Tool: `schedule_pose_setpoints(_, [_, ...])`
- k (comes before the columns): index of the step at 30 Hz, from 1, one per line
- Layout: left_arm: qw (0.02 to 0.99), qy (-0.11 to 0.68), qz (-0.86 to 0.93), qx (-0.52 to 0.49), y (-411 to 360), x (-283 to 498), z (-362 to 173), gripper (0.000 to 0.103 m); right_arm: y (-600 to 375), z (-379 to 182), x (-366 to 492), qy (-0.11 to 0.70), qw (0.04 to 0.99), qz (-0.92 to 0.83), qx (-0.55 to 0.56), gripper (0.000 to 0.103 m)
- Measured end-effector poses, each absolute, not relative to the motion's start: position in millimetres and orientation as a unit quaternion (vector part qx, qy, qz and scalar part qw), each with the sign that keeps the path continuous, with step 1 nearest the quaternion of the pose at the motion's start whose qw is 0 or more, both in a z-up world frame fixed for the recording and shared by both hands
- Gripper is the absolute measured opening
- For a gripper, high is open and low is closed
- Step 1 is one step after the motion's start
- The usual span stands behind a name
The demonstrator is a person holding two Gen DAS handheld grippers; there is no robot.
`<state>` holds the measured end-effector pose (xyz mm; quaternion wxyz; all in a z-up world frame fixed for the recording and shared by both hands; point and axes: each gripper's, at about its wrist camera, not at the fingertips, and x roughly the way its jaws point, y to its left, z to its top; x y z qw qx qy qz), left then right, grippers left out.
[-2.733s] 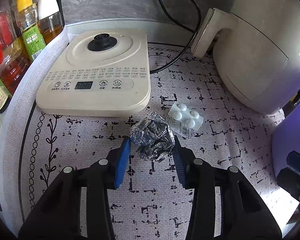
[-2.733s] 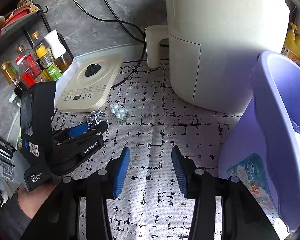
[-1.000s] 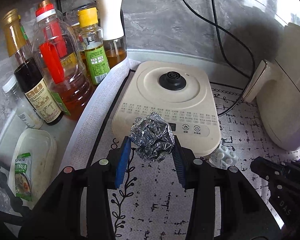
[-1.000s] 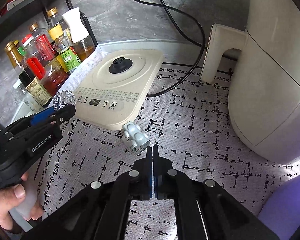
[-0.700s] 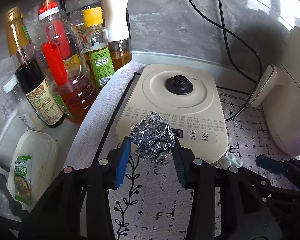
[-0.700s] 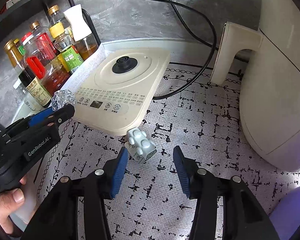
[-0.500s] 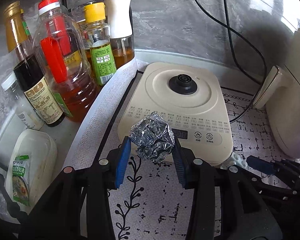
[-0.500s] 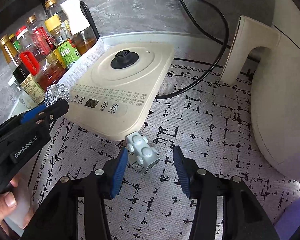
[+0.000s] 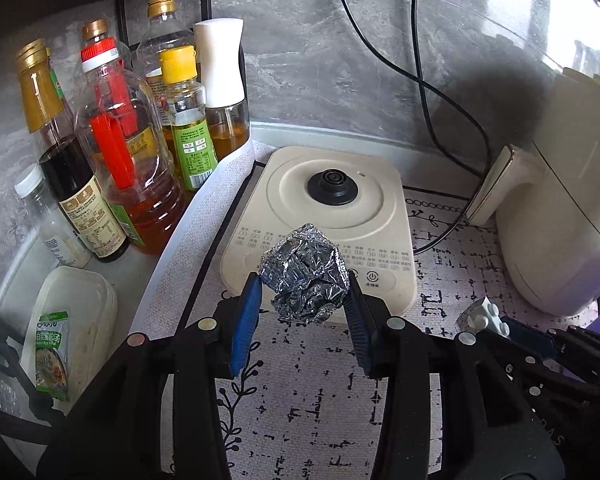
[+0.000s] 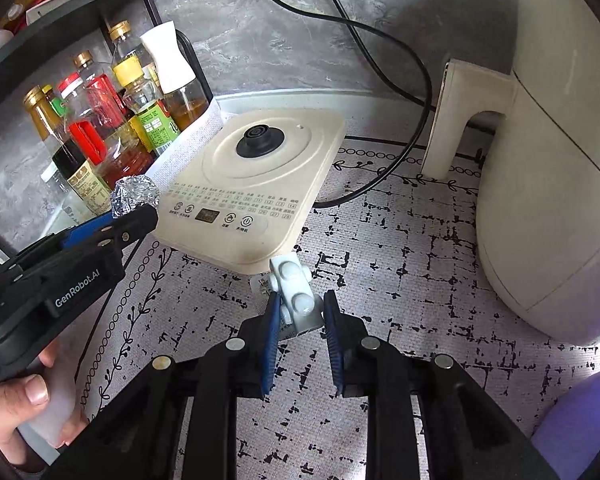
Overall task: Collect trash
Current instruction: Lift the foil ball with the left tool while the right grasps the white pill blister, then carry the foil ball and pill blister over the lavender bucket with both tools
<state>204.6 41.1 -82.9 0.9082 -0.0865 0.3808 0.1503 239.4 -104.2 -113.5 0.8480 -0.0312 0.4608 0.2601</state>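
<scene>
My left gripper [image 9: 302, 302] is shut on a crumpled ball of silver foil [image 9: 304, 274] and holds it in the air above the patterned mat, in front of the cream kettle base [image 9: 332, 216]. The foil ball also shows in the right wrist view [image 10: 134, 196]. My right gripper [image 10: 300, 320] has its blue pads closed against a white pill blister pack [image 10: 296, 292] that lies on the mat by the kettle base's front corner. The blister pack shows small in the left wrist view [image 9: 480, 316].
Several oil and sauce bottles [image 9: 140, 160] stand on a rack at the left. A white air fryer [image 10: 552, 180] stands at the right, with a black cable [image 10: 380, 64] behind. A purple bin's edge [image 10: 576, 440] shows at bottom right. A white lidded container [image 9: 72, 320] lies at the left.
My right gripper opened, moved forward over the blister pack and closed its pads on it. My left gripper kept the foil ball raised and drifted slightly.
</scene>
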Motion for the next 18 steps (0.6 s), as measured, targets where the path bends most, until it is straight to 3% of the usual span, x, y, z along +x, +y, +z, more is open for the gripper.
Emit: schedule_pose_setpoints(18, [0.943, 0.320, 0.070, -0.063, -35, 173, -8, 0.042, -184, -15, 181, 0.388, 0.897, 0.212, 0.002, 0.023])
